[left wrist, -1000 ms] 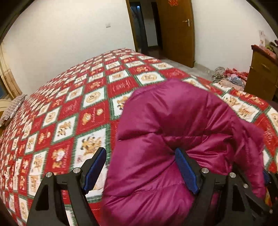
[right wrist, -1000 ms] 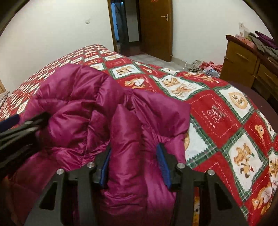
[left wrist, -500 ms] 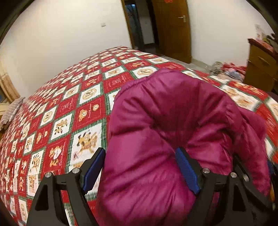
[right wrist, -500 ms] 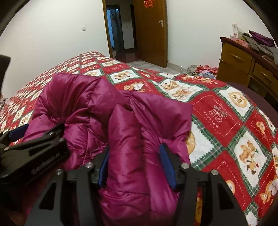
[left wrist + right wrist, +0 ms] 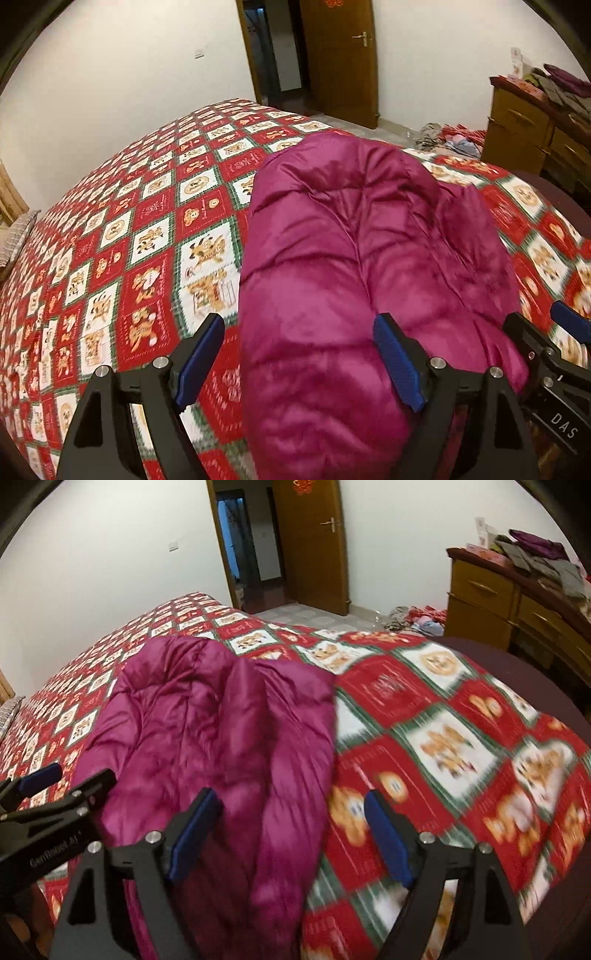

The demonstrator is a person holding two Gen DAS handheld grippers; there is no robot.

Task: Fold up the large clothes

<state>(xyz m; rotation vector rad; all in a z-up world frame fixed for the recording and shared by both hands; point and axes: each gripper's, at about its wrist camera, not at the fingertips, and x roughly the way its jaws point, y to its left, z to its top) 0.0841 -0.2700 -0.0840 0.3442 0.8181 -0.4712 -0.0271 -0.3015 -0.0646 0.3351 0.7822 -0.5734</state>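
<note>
The blue-padded fingers point(image 5: 201, 360) of the left gripper point(image 5: 301, 360) stand wide apart, with the near end of the magenta puffer jacket point(image 5: 354, 266) bulging between them; its right pad lies against the fabric, its left pad is clear of it, and nothing is pinched. The right gripper point(image 5: 291, 836) has its jaws opening, the fingers point(image 5: 388, 840) already wide; the jacket's right edge lies between them beside the left pad, the right pad over bare quilt, and the pads press on nothing. The jacket lies bunched and folded over itself on the red, white and green patchwork quilt point(image 5: 147, 236), near the quilt's close edge. Beyond the quilt's far corner stands an open wooden door point(image 5: 310, 542). To the quilt's right is a wooden dresser point(image 5: 491, 602) with clothes piled on top, and loose clothes point(image 5: 417, 618) lie on the floor beside it.
</note>
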